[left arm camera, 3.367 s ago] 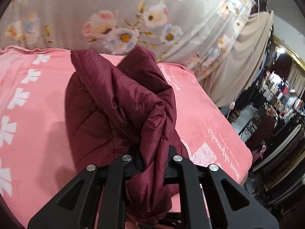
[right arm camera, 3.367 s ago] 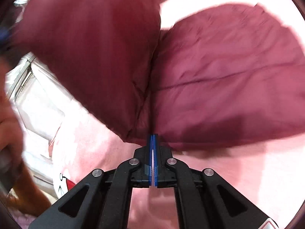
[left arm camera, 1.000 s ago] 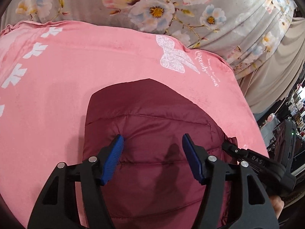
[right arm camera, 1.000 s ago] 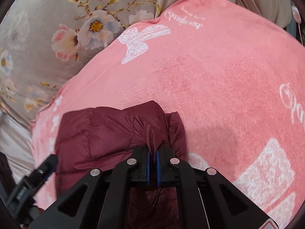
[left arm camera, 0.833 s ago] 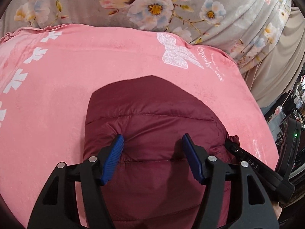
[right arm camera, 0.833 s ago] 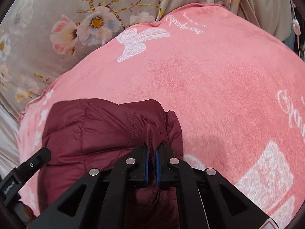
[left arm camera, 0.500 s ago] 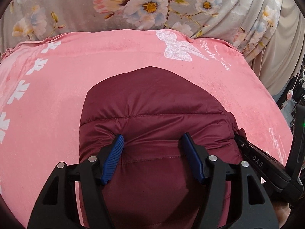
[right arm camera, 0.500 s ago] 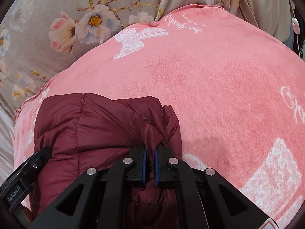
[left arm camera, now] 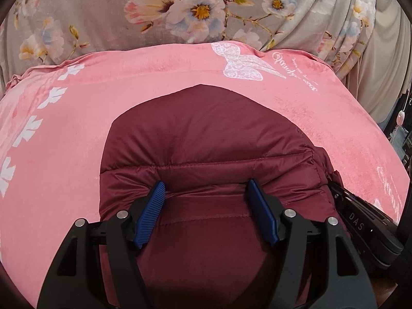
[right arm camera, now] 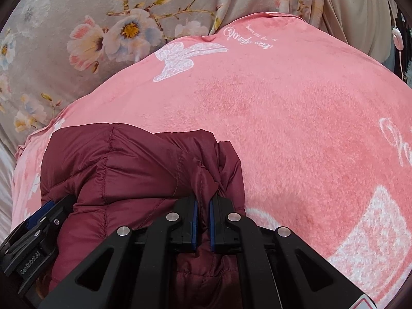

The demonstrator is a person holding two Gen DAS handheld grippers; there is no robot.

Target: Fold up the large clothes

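- On the pink blanket (left arm camera: 159,82) that covers the bed lies the maroon quilted jacket (left arm camera: 206,139), already gathered into a thick, rounded bundle with its stitched seams running across; in the right wrist view the same jacket (right arm camera: 123,170) sits at the lower left, its near edge bunched into pleats.
- Right gripper (right arm camera: 203,221): pressed together on a pinch of that bunched edge, the blue pads almost meeting with a ridge of fabric caught between them.
- Left gripper (left arm camera: 206,203): spread wide, its blue pads (left arm camera: 152,211) resting down on top of the padding at either side of a puffy panel; the fabric bulges up between them, but they straddle it rather than clamp it.
- Beyond the blanket a grey floral sheet (left arm camera: 180,13) rises at the far side; beige cloth hangs at the right.
- Risks, as I judge them: the padding is springy and slick, so the bundle may puff open once the right pinch lets go; the left pads only press, so a sideways nudge could slide the top layer off the lower one and skew the fold; a thin pinch of shell fabric may slip free if pulled, leaving the edge uneven.
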